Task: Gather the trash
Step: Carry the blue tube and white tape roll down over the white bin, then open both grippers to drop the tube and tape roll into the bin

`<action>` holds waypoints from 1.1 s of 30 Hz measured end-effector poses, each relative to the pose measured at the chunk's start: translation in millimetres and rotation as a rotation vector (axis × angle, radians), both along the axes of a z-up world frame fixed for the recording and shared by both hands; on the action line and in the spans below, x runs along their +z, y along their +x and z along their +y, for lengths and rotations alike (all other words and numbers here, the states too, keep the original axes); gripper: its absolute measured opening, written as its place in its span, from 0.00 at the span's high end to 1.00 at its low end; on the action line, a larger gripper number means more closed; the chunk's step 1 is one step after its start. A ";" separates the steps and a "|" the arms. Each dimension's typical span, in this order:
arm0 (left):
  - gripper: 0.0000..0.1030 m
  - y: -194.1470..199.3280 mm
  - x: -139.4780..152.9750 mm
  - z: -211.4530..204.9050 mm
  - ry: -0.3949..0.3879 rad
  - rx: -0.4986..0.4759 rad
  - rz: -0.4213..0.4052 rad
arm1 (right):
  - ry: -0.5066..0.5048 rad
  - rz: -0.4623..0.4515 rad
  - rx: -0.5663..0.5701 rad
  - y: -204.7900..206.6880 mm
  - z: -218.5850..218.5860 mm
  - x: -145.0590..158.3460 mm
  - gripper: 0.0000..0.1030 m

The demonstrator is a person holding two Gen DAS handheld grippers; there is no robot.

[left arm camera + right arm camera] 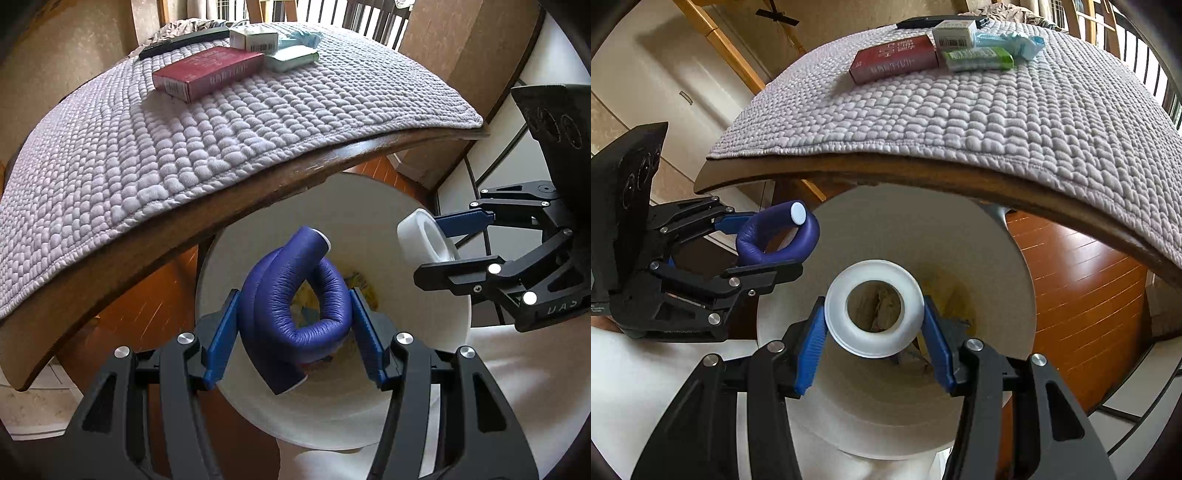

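My left gripper [295, 325] is shut on a coiled purple foam roller [291, 295] and holds it over the mouth of a white trash bin [369, 221]; it also shows in the right wrist view [775, 240]. My right gripper [873, 325] is shut on a white tape ring [873, 314] above the same bin [960, 236]; the ring also shows in the left wrist view [424, 236]. Paper scraps lie at the bottom of the bin.
A wooden table edge [221, 206] with a grey quilted mat [221, 122] overhangs the bin. On the mat lie a red box [207, 74], a white box [255, 38], a green pack [979, 59], a blue wrapper [1015, 40] and a black remote [184, 42].
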State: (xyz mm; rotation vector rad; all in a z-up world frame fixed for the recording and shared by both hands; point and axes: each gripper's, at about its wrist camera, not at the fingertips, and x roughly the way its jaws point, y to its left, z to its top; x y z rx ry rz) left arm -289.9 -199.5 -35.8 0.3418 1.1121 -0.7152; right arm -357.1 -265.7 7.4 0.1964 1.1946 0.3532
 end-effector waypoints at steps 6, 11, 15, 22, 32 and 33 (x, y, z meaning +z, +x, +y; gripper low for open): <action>0.43 2.1 -6.2 -3.0 0.016 -0.003 0.006 | -0.001 0.020 0.013 0.6 7.4 -9.5 0.52; 0.43 3.7 -13.7 -6.6 0.032 -0.003 0.005 | -0.006 0.034 0.022 8.3 17.1 -16.3 0.52; 0.43 1.1 -18.9 -13.2 0.044 0.000 0.002 | -0.008 0.044 0.024 12.3 19.1 -21.9 0.52; 0.43 -4.0 -28.4 -22.2 0.067 -0.007 0.001 | -0.011 0.062 0.026 15.3 24.2 -32.3 0.52; 0.43 -8.6 -45.2 -23.4 0.080 -0.007 0.014 | -0.016 0.089 0.034 18.6 34.0 -47.2 0.52; 0.43 -8.6 -46.5 -23.6 0.080 -0.007 0.015 | -0.018 0.091 0.034 19.0 34.8 -48.7 0.52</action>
